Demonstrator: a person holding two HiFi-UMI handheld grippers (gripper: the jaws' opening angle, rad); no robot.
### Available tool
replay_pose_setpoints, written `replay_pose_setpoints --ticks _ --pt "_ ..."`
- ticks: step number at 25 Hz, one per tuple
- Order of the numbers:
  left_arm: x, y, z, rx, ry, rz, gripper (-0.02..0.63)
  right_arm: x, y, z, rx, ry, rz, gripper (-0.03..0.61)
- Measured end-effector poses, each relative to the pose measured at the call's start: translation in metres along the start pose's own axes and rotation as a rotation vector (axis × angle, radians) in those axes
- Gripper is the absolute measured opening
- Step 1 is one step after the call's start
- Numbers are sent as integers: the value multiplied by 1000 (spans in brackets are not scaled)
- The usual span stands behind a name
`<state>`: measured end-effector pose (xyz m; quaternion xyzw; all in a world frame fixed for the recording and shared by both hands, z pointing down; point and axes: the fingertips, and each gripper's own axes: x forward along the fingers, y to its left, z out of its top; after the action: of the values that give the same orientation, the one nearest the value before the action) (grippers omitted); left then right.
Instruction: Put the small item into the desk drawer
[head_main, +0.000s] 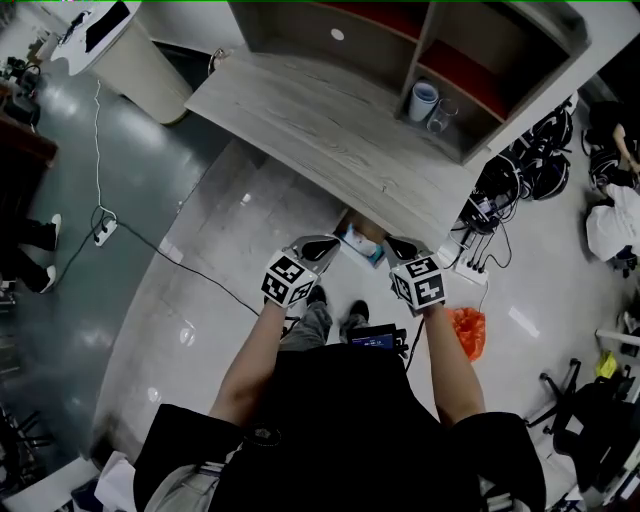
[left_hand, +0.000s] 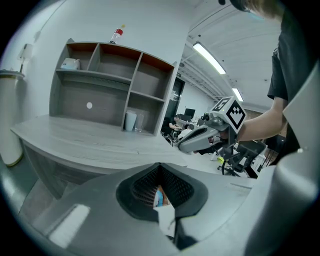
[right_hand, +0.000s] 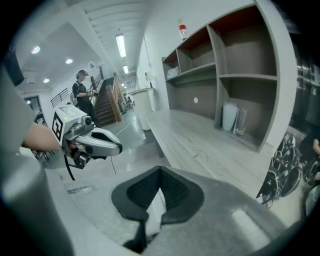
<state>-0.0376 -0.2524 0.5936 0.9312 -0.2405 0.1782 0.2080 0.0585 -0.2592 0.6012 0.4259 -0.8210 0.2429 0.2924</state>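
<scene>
- The left claw (head_main: 325, 243) hangs in front of the grey wood-grain surface (head_main: 330, 130), its tips meeting and closed to a thin slit.
- A blue, white and orange scrap shows through that slit in the left gripper view. I cannot tell whether it is pinched or lies beyond.
- The right claw (head_main: 400, 245) is pressed together with nothing between its pads, and only pale floor shows through its slit.
- The small item (head_main: 362, 245), a blue-and-white packet, lies between the two claws in the head view, just under the surface's front edge. It seems to sit in the brown-sided drawer (head_main: 352, 224), and its print is too small to read.
- Each claw carries a cube of black-and-white square markers (head_main: 288, 278), which are patterns only, with no letters.
- A white cup (head_main: 424, 100) and a clear glass (head_main: 440, 117) stand side by side in a lower compartment of the shelf unit (head_main: 480, 60) at the back of the surface.
- A red-capped bottle (left_hand: 116, 35) stands on top of the shelf unit, and its label is unreadable.
- An orange bag (head_main: 467, 330) lies on the floor beside the person's right arm.
</scene>
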Motion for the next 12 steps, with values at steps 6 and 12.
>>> replay_pose_setpoints --ticks 6,12 --pt "-5 0 11 13 -10 0 2 -20 -1 16 32 -70 -5 -2" --pt "-7 -4 18 18 -18 -14 2 -35 -1 22 72 -119 -14 -2"
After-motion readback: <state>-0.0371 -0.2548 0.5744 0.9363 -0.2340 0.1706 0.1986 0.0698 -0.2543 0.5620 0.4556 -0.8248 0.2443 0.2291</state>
